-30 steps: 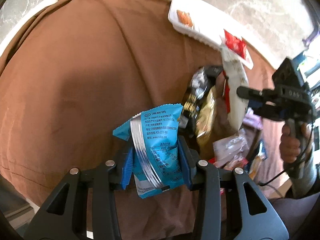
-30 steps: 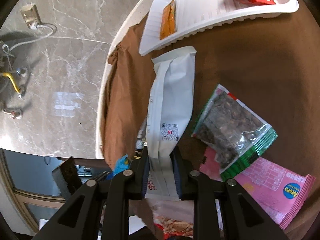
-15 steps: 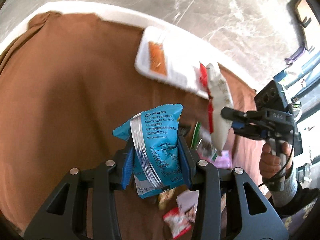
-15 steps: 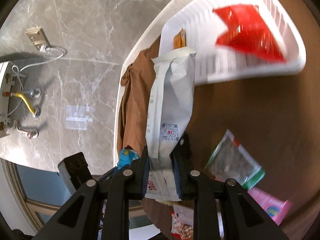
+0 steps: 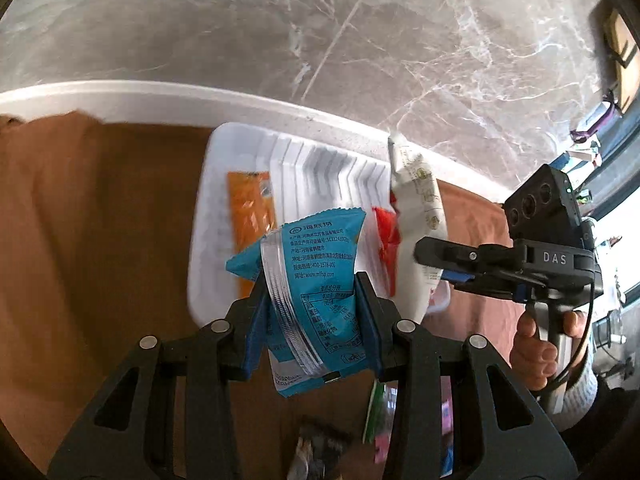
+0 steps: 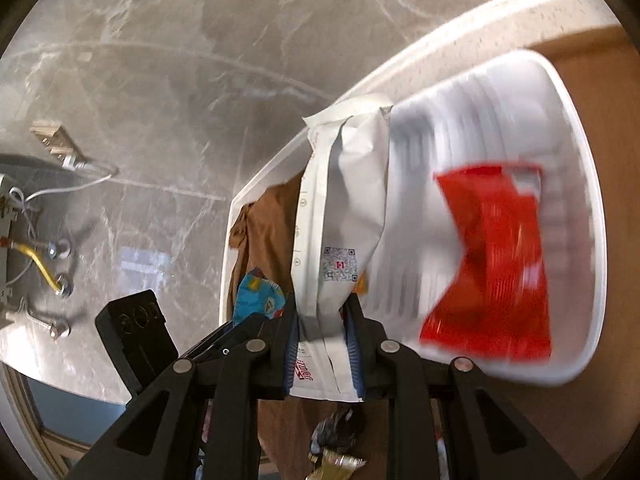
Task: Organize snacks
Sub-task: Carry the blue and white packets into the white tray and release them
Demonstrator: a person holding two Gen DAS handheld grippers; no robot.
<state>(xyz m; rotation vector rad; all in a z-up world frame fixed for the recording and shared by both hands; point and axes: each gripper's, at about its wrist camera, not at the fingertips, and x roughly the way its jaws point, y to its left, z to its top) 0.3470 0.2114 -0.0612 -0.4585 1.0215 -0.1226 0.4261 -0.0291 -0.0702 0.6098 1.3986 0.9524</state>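
Firmly shut, left claw (image 5: 312,312) pinching blue packet (image 5: 316,280), right claw (image 6: 324,344) white pouch (image 6: 340,216)

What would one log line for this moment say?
left tongs: shut on blue packet | right tongs: shut on white packet | white tray: orange, red packets inside

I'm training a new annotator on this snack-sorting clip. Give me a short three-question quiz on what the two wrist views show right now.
1. True or false: the left gripper is shut on a blue snack packet.
2. Multiple choice: what does the right gripper hold? A) a red packet B) a white pouch C) nothing
3. Fill in: the orange packet and the red packet lie in the white ____.

Key
1. True.
2. B, the white pouch, hanging in front of the tray in both views.
3. Tray, which sits on the brown cloth.
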